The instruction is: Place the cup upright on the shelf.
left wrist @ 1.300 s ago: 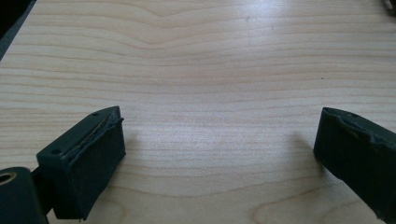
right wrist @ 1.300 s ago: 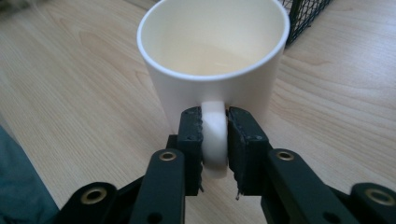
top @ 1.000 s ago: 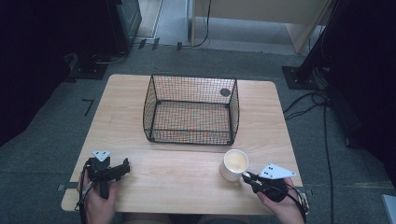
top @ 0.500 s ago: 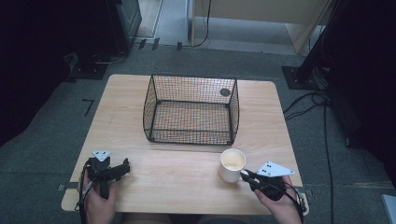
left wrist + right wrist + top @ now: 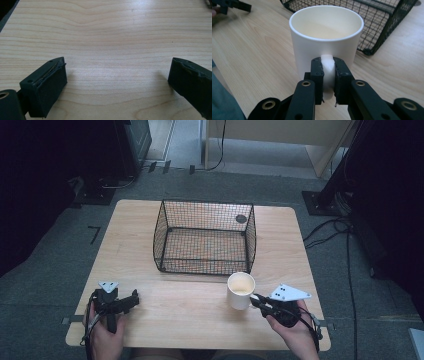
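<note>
A white mug point(image 5: 240, 290) point(image 5: 325, 37) hangs upright just above the table, in front of the wire basket's near right corner. My right gripper point(image 5: 256, 300) point(image 5: 328, 75) is shut on the mug's handle point(image 5: 327, 65), its two black pads clamped on either side of it. The mug looks empty inside. At the table's near left, my left gripper point(image 5: 131, 299) point(image 5: 117, 82) rests in a hand with its jaws wide apart. Bare wood lies between its pads point(image 5: 51, 82).
A black wire basket point(image 5: 206, 236) stands open-topped at the middle of the wooden table point(image 5: 190, 320). A dark round spot point(image 5: 241, 219) marks the tabletop behind the basket's far right corner. Cables point(image 5: 345, 250) trail over the grey floor at the right.
My right gripper has lifted the mug off the table and carried it slightly toward the basket. The left gripper has stayed where it was.
</note>
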The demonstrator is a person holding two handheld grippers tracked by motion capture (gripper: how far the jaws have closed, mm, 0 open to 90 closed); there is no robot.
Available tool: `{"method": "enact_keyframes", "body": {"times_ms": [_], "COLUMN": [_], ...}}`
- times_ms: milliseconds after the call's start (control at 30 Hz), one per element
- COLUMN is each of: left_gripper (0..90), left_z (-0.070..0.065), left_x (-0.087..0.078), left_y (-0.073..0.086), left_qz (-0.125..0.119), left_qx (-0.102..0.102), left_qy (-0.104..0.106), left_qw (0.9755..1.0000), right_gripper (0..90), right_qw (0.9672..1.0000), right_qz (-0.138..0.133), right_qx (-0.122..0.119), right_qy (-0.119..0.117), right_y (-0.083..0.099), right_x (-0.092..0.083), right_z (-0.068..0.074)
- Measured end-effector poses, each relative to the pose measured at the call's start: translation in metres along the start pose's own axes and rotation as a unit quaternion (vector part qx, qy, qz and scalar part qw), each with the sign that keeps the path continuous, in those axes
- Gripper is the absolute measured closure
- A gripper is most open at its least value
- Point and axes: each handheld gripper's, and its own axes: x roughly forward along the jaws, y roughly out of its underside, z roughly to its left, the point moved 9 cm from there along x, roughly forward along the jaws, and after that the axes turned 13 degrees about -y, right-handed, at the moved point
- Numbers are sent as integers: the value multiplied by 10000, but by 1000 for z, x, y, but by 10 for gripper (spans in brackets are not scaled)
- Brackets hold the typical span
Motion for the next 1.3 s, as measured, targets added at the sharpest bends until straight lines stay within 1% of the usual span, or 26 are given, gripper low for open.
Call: {"method": "enact_keyframes", "body": {"times_ms": [100,300,567,700,967,1300], "left_gripper": [22,22,22,22,22,22], "left_z": [0,0,0,0,0,0], "left_x": [0,0,0,0,0,0], "left_y": [0,0,0,0,0,0], "left_qz": [0,-5,-5,-5,1,5], "left_qx": [0,-13,-13,-13,-9,-5], "left_qy": [-1,0,0,-1,1,2], "left_qw": [10000,10000,10000,10000,10000,10000], "right_gripper": [806,806,806,806,806,806], "right_qw": [10000,9998,9995,9993,9984,9975], "right_qz": [-35,-135,-170,-215,-303,-453], "right_qx": [-74,-131,-244,-285,-455,-529], "right_qy": [-18,-67,-81,-113,-133,-136], "right_y": [-12,-33,-55,-67,-98,-130], "right_x": [0,-2,1,3,6,14], "right_z": [2,6,8,10,12,11]}}
